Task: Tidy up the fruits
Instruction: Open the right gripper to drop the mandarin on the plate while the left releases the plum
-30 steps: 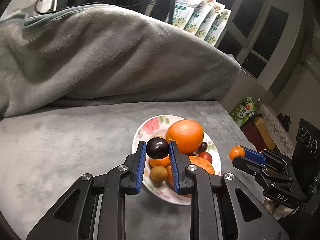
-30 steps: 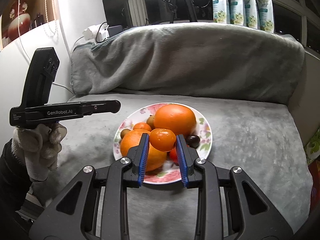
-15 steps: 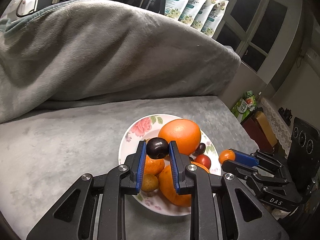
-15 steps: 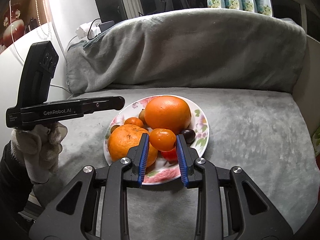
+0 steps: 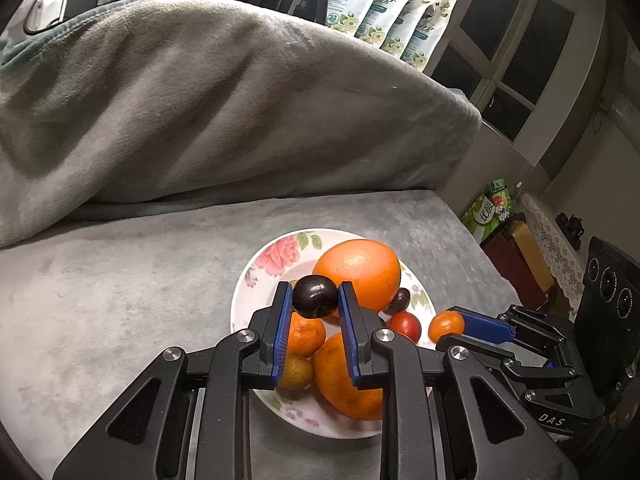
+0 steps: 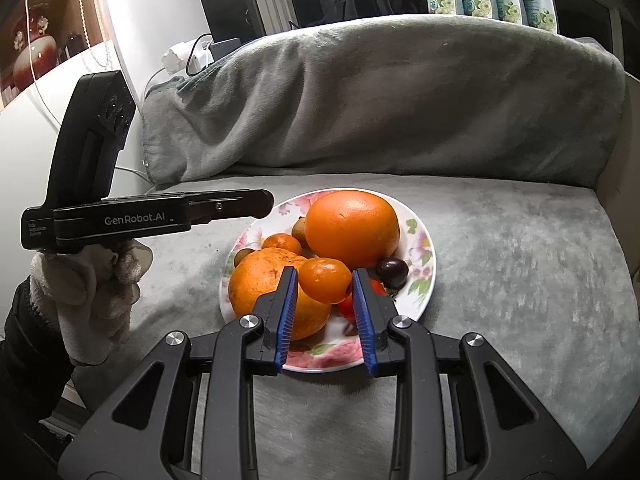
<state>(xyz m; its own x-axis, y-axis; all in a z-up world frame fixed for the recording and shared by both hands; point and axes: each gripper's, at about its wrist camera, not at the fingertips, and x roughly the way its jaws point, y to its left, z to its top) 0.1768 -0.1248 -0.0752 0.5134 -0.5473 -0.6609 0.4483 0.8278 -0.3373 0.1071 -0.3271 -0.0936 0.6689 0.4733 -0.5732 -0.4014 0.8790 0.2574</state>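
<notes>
The dark plum [image 5: 315, 296] sits clamped between the blue pads of the left gripper [image 5: 314, 300], its long axis running across from pad to pad, held above the floral plate [image 5: 276, 254]. The right gripper [image 6: 325, 288] grips a small tangerine [image 6: 325, 286], roundish with no clear direction, over the plate's near side. On the plate lie a big orange [image 6: 353, 227], a second rough-skinned orange [image 6: 260, 280] partly hidden by the fingers, another tangerine [image 6: 282, 243], a brownish fruit [image 5: 296, 372], a dark plum-like fruit [image 6: 392, 271] and a mostly covered tomato [image 5: 405, 326]. The plate rests on a grey blanket [image 6: 500, 264].
</notes>
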